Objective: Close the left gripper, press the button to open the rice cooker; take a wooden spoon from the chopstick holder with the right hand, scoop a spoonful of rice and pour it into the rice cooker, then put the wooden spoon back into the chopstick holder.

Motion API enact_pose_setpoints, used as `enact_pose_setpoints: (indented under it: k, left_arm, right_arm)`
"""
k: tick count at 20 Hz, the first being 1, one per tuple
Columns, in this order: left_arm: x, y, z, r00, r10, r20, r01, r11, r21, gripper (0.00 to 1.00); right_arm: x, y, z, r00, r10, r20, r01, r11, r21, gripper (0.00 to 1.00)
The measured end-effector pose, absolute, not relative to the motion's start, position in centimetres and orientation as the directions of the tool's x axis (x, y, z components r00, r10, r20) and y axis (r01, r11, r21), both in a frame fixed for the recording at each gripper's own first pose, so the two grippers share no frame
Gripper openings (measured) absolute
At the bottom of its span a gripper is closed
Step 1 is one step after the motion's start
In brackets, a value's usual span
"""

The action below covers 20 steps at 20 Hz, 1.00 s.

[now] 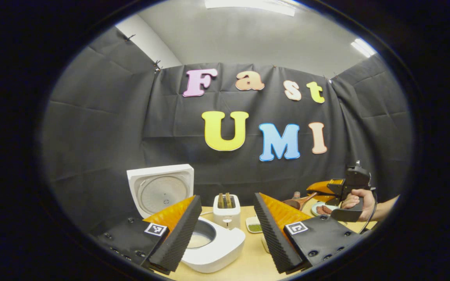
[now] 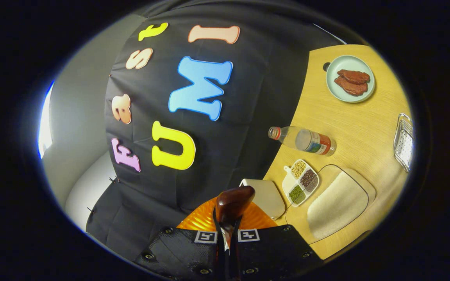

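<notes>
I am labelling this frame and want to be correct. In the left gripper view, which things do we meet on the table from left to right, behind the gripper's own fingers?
Rice cooker with its lid up → toaster → small dish of green grains → wooden spoon held by the right gripper → plate with brown pieces.

The left gripper [image 1: 225, 230] hangs with its 2 fingers spread wide. At 3 o'clock in the left gripper view, a hand [image 1: 359, 203] holds the right gripper [image 2: 227, 230], whose fingers press together on a wooden spoon [image 2: 231, 205].
</notes>
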<state>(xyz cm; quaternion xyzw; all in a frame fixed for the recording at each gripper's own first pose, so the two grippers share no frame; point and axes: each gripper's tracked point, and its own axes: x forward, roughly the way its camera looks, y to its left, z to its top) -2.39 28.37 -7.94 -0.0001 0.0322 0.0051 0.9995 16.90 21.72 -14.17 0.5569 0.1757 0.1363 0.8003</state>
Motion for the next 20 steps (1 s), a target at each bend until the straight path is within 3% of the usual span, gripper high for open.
enact_pose_setpoints:
  k: [12, 14, 15, 20]
  left_arm:
    - [-4.9, 32.1, -9.4, 0.997, 0.01, -0.07, -0.012, 1.0, -0.018, 0.92]
    - [-5.4, 32.9, -10.1, 0.996, 0.012, -0.088, -0.013, 1.0, -0.02, 0.92]
    - [-5.5, 33.5, -10.4, 0.996, 0.023, -0.091, -0.024, 1.0, -0.017, 0.98]
    - [-6.0, 34.7, -11.5, 0.993, 0.051, -0.109, -0.053, 0.999, -0.012, 0.93]
  right_arm:
    - [18.9, 34.5, -12.1, 0.816, 0.567, -0.117, -0.137, 0.385, 0.913, 0.05]
    - [19.6, 36.7, -12.2, 0.795, 0.593, -0.127, -0.159, 0.406, 0.9, 0.05]
    - [19.7, 38.1, -12.2, 0.785, 0.605, -0.133, -0.171, 0.419, 0.892, 0.05]
    - [21.1, 44.7, -13.5, 0.73, 0.656, -0.19, -0.259, 0.523, 0.812, 0.05]
